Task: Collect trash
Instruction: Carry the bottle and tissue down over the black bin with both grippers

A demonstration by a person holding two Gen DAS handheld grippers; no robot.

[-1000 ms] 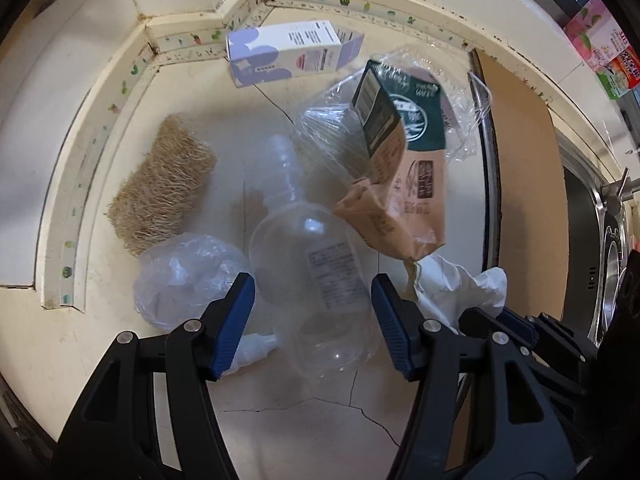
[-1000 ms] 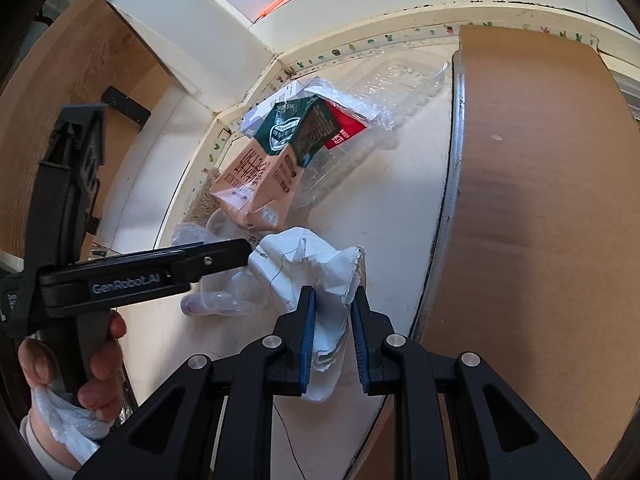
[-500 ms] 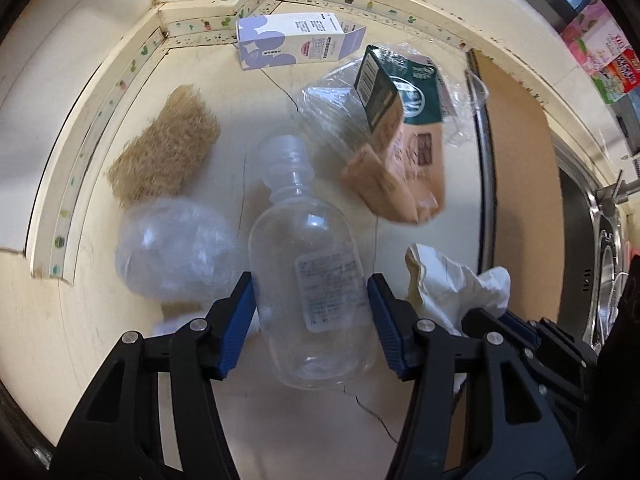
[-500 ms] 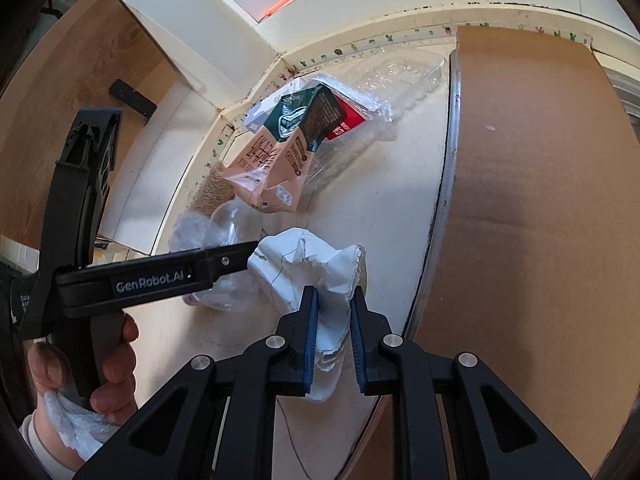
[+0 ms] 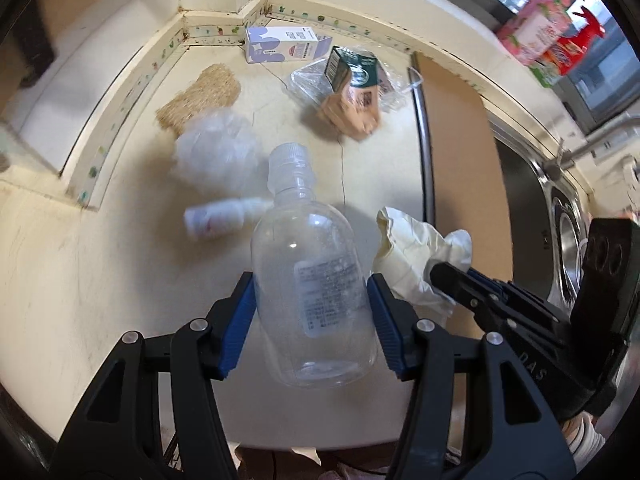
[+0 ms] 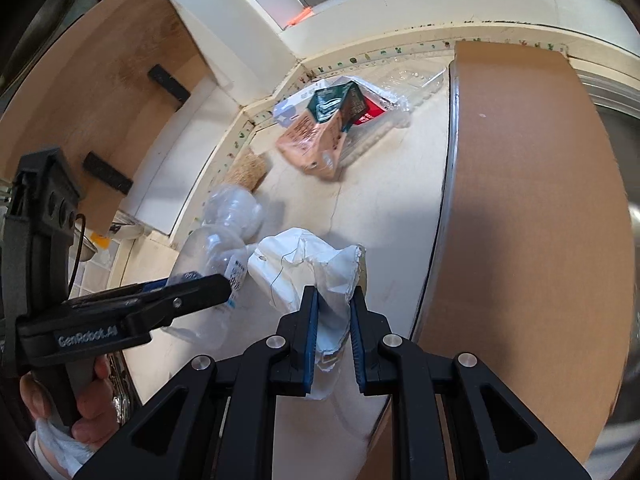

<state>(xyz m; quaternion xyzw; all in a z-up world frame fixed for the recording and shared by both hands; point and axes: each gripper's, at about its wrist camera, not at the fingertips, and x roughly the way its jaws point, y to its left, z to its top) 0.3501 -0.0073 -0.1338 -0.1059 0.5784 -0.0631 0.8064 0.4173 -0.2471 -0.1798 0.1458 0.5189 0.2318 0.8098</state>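
In the left wrist view my left gripper [image 5: 310, 292] is shut on a clear plastic bottle [image 5: 312, 264], blue pads on both its sides, cap pointing away, held above the cream counter [image 5: 100, 280]. In the right wrist view my right gripper [image 6: 334, 308] is shut on a crumpled white paper [image 6: 296, 264], which bulges out past the fingertips. The two grippers are side by side; the paper [image 5: 412, 252] shows just right of the bottle. On the counter lie a crumpled clear bag [image 5: 218, 152], a small white bottle [image 5: 220, 220], a green and brown carton [image 5: 352, 92] and a purple and white carton [image 5: 288, 44].
A straw-coloured scrubber [image 5: 200, 92] lies by the left wall. Clear plastic packaging [image 6: 416, 80] sits behind the cartons. A brown board [image 6: 520, 200] covers the counter to the right, with a steel sink [image 5: 560, 216] beyond it. Walls close the back corner.
The left jaws closed on the bottle and lifted it off the counter, uncovering the small white bottle. Both grippers have drawn back and up from the trash with their loads.
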